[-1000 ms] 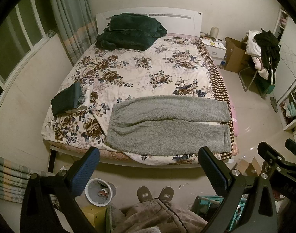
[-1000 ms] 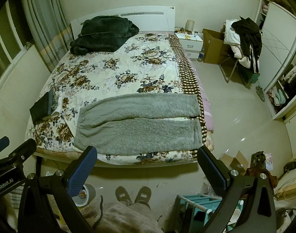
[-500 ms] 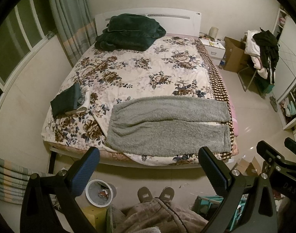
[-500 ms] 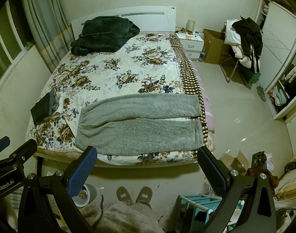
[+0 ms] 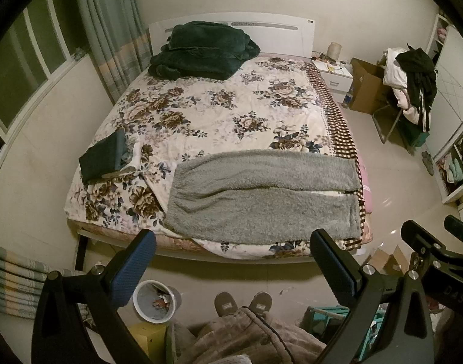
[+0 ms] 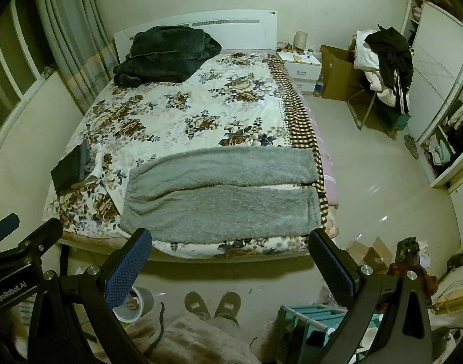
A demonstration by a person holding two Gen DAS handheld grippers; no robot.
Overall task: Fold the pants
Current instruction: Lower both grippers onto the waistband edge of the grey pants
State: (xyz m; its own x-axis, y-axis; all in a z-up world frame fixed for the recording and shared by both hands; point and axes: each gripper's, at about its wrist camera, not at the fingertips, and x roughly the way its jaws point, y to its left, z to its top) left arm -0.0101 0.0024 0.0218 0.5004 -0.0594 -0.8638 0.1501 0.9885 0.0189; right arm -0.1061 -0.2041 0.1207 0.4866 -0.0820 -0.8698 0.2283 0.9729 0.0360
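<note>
Your left gripper (image 5: 231,257) and right gripper (image 6: 229,257) both gape wide, empty, above the floor just off the bed (image 5: 201,115); grey fleece pants (image 5: 261,197) lie flat along its near edge.

From the right wrist view I read "GenRobot.AI" in white letters on the black body of the left gripper (image 6: 11,288) at the frame's left edge. From the left wrist view I made out "DAS" on the right gripper (image 5: 454,289); nothing else was legible.
</note>
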